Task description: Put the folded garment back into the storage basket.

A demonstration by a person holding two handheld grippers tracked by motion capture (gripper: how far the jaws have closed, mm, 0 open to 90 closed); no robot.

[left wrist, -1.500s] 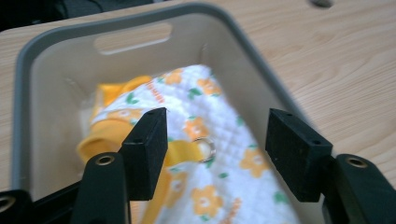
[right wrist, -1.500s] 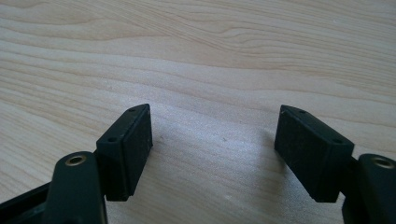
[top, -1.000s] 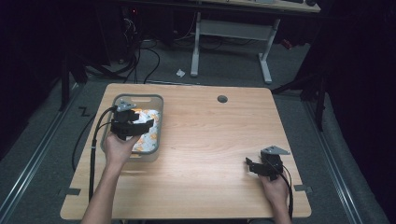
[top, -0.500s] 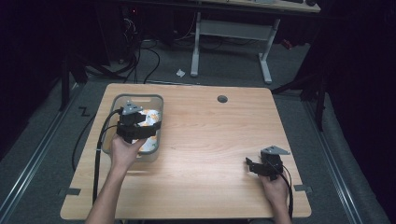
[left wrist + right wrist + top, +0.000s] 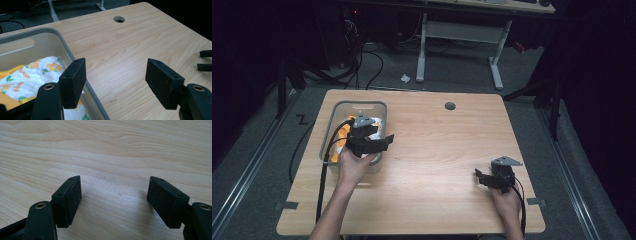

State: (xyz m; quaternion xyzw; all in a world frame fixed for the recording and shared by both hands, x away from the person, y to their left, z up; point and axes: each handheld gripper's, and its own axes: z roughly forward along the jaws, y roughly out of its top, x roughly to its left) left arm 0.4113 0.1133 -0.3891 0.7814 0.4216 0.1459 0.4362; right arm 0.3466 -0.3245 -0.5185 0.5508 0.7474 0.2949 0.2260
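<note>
Over the right-hand wall of the grey bin [image 5: 68, 51], the left gripper [image 5: 116, 80] stands with its jaws wide and nothing between them: one pad hangs above the bin's inside, the other above bare table [image 5: 130, 42], so the rim runs up through the gap near the bin-side pad. The cloth [image 5: 30, 75], white with orange flowers and green leaves over a plain orange layer, lies crumpled in the bin, below and to the outer side of that pad, apart from both pads. It is a bunched heap rather than a flat sheet; as far as I can judge, its long axis follows the bin's length, running away from the jaws toward the far wall, and no clear corner or hem points at the gripper. The risk I see is a closing or lowering here: the jaws would catch the bin wall instead of the cloth and could drag or tip the bin. A pinch on one loose fold might also lift only one layer and leave the rest snagged under the rim. The right gripper [image 5: 113, 203] rests low over bare wood, well apart from the bin, jaws likewise spread and empty, and would not steady the bin.
</note>
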